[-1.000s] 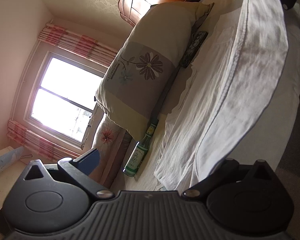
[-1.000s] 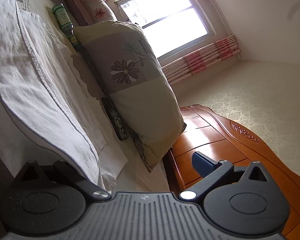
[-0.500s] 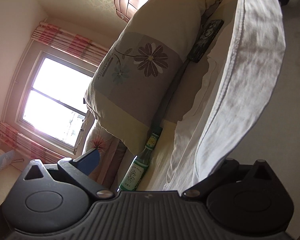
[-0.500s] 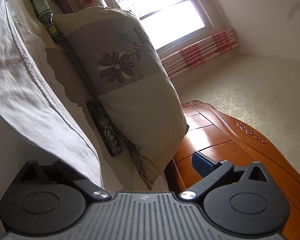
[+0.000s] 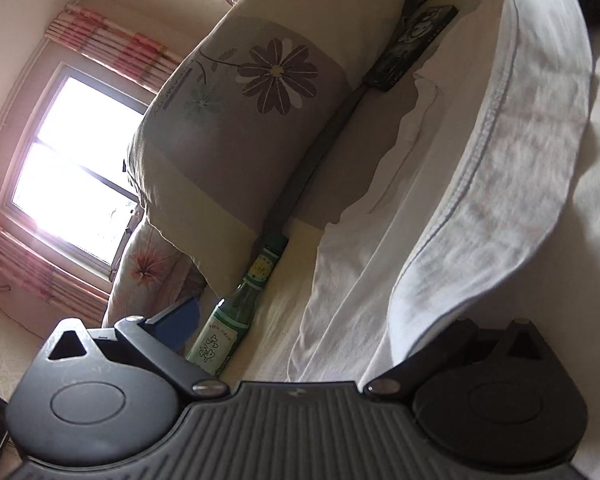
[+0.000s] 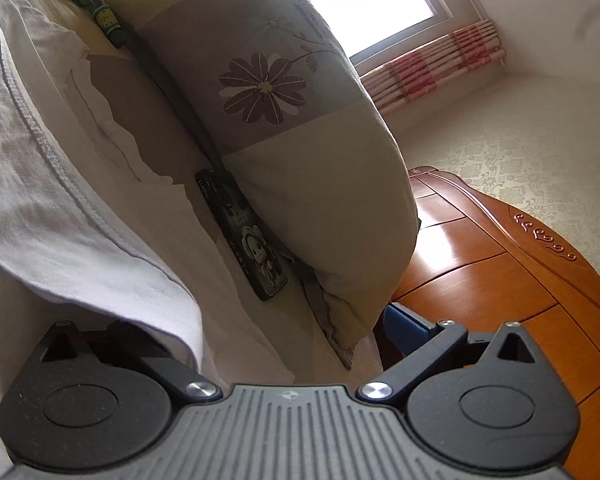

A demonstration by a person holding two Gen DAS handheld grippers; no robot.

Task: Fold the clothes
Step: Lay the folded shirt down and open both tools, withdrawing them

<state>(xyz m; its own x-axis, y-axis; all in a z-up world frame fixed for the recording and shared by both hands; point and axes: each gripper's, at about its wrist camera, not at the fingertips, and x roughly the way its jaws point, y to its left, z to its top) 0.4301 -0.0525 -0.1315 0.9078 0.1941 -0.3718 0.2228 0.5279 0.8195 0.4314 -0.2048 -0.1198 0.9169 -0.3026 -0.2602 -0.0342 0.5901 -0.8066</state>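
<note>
A: Largest item entered first?

B: Bed (image 5: 272,308), pale sheet, used as the folding surface. Then pillow (image 5: 236,128), propped upright against the wooden headboard (image 6: 500,280), likely pushed back to leave room. Flower print; small lettering along one edge, not legible.

A: Task's thing?

B: White garment (image 5: 512,168), lifted off the bed and stretched in a band between both tools, stitched hem uppermost. Judged mid-fold, raised so one half could be carried over the part lying flat below it.

A: Smaller lots?

B: Green glass bottle (image 5: 236,312), laid on its side along the pillow's foot, out of the fold's path. Label with two large Chinese characters, read as 六神. Dark flat case (image 6: 244,236), tucked beside the pillow; "CLASSIC" printed on the edge, cartoon figure on the face.

A: Tools?

B: Left tool (image 5: 320,324): fingers spread wide, garment edge draped over the inner one. Right tool (image 6: 260,324): same. Actual hold on the cloth hidden beneath it.
</note>
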